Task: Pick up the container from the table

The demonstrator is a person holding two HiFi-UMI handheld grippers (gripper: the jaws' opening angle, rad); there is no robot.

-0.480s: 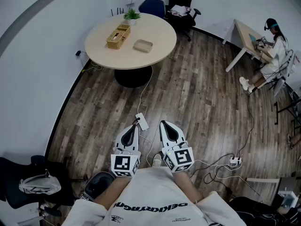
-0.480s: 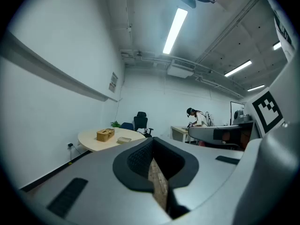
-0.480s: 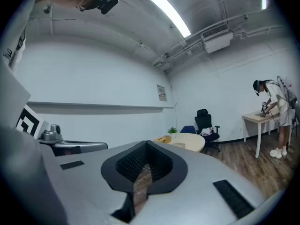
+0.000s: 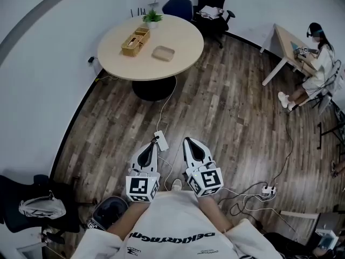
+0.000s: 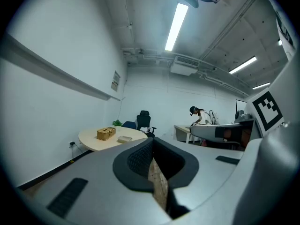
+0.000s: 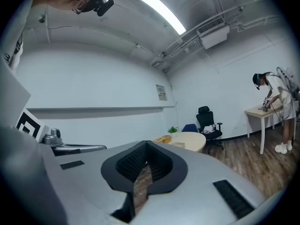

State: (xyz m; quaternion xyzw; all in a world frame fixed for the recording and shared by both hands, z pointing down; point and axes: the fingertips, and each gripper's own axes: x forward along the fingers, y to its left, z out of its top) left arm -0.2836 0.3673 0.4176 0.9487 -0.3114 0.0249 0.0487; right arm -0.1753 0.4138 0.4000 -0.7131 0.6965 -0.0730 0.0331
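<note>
Far ahead stands a round beige table [image 4: 183, 36]. On it are a woven tan box-shaped container [image 4: 135, 41], a flat tan dish [image 4: 163, 53] and a small potted plant [image 4: 152, 18]. My left gripper [image 4: 153, 144] and right gripper [image 4: 188, 141] are held side by side, level, low over the wooden floor and well short of the table. Both are shut with nothing between the jaws. The left gripper view shows its closed jaws [image 5: 152, 146] with the woven container [image 5: 106, 133] small in the distance. In the right gripper view the closed jaws [image 6: 146, 158] point toward the table [image 6: 190, 139].
A white power strip [image 4: 161, 140] and cables lie on the floor just past the grippers, and another strip [image 4: 265, 189] lies at the right. Office chairs [image 4: 213, 4] stand behind the table. A person [image 4: 319, 58] sits at a desk [image 4: 284, 41] far right. A black chair [image 4: 24, 209] stands at the bottom left.
The whole scene has shifted slightly in the head view. Both grippers keep their place and stay shut.
</note>
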